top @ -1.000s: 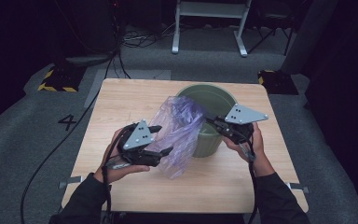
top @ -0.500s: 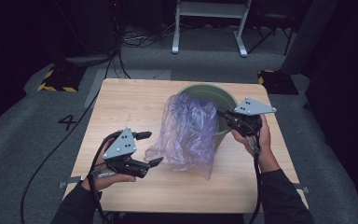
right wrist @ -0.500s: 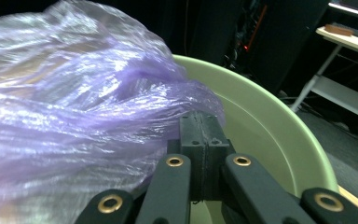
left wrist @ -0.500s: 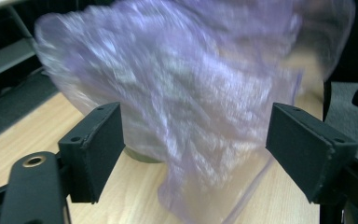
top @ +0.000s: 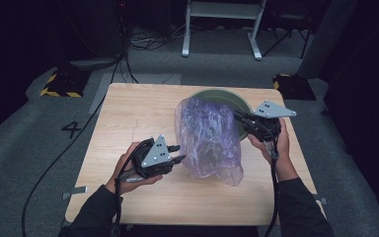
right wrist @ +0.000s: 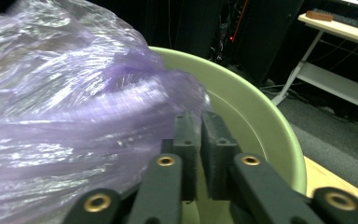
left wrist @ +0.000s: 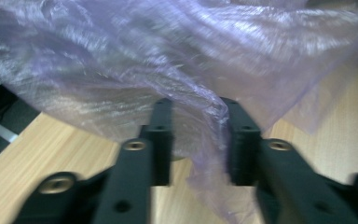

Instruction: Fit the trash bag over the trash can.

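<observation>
Over the bench, high view: my right gripper [top: 240, 117] holds the purple plastic bag [top: 207, 140] by its upper edge at the rim of the green bin [top: 237, 101]; my left gripper [top: 177, 154] sits just beside the bag's lower left side.
Left gripper view: my jaws are spread, with a fold of the bag [left wrist: 177, 70] draped between and over their tips; nothing is pinched.
Right gripper view: my jaws are pressed almost together on the bag's film [right wrist: 74, 107], beside the bin's inner wall [right wrist: 251, 121].
Step, as I judge it: lining the bin with the bag.
Next move: close my left jaws on the loose edge, then spread the mouth over the rim.
Hard to make out: the bag's opening and the bin's bottom are hidden by film.
</observation>
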Available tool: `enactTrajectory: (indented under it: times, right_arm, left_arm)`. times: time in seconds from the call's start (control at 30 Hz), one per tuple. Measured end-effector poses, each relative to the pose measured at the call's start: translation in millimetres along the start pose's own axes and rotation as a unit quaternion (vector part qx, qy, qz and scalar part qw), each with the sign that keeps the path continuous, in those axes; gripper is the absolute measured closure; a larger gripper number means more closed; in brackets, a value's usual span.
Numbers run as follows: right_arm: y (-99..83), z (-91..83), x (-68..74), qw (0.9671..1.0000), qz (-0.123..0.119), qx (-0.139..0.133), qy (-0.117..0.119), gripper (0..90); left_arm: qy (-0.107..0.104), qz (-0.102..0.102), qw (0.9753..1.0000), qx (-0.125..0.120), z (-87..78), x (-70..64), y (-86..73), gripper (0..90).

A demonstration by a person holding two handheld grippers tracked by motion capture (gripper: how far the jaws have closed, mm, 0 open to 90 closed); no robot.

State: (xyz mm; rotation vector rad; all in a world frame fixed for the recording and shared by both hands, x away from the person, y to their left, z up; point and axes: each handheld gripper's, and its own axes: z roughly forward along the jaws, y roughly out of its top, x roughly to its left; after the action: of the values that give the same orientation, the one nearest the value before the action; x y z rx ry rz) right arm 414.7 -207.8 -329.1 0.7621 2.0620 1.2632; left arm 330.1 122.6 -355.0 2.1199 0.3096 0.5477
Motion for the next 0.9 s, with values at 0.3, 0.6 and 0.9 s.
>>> enactTrajectory:
  times: [0.3,0.6,0.9]
  right_arm:
    - [1.2,-23.7,2.5,0.9988,0.002,-0.041,0.028,47.5]
    - [0.1,-69.2,33.8,0.9929,-0.040,-0.062,0.093,29.9]
    - [-11.8,-101.4,57.8,0.9951,-0.032,-0.053,0.078,27.0]
  left_arm:
    - [0.000,0.003,0.9997,-0.025,2.8,6.0,1.6,89.3]
    - [0.006,0.000,0.9997,-0.024,3.2,5.9,3.2,89.4]
    - [0.003,-0.007,0.9996,-0.028,2.5,7.1,1.7,89.5]
